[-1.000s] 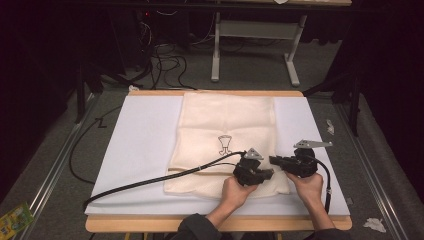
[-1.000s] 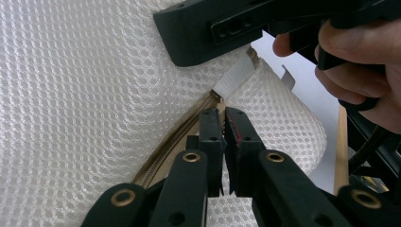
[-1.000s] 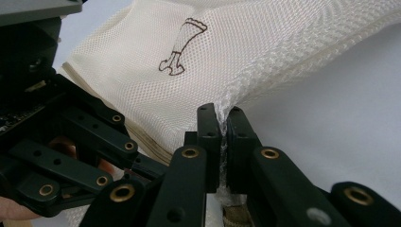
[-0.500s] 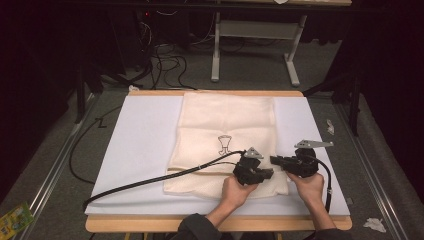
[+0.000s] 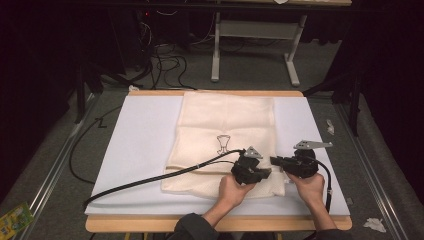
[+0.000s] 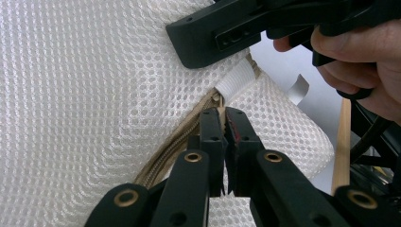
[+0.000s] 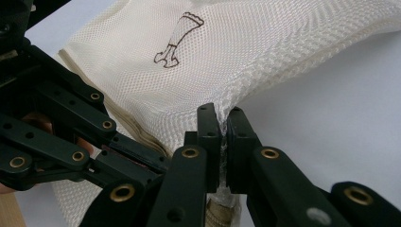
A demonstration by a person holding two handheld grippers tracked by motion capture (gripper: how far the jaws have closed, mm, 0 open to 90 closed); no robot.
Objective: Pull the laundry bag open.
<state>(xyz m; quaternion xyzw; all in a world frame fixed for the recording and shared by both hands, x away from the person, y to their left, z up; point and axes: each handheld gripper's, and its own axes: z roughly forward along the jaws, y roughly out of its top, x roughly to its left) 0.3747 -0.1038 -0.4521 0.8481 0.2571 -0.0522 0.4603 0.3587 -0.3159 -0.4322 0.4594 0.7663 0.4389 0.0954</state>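
Note:
A cream mesh bag (image 5: 225, 120) with a small printed figure (image 5: 223, 143) lies flat on the white table cover (image 5: 140, 135). At its near right corner the two grippers meet tip to tip. My left gripper (image 5: 266, 173) (image 6: 226, 116) is shut on the end of the tan zipper (image 6: 165, 156), just below a white fabric tab (image 6: 236, 80); the pull itself is hidden between the jaws. My right gripper (image 5: 274, 161) (image 7: 220, 116) is shut on the bag's mesh edge (image 7: 236, 90), lifting it into a small ridge. Each gripper view also catches the other gripper close by.
A black cable (image 5: 150, 177) runs from the left gripper across the cover to the table's near left edge. The wooden table edge (image 5: 150, 223) is in front. Beyond the table stand a metal frame (image 5: 250, 30) and floor cables (image 5: 160, 65). Paper scraps (image 5: 375, 224) lie on the floor at right.

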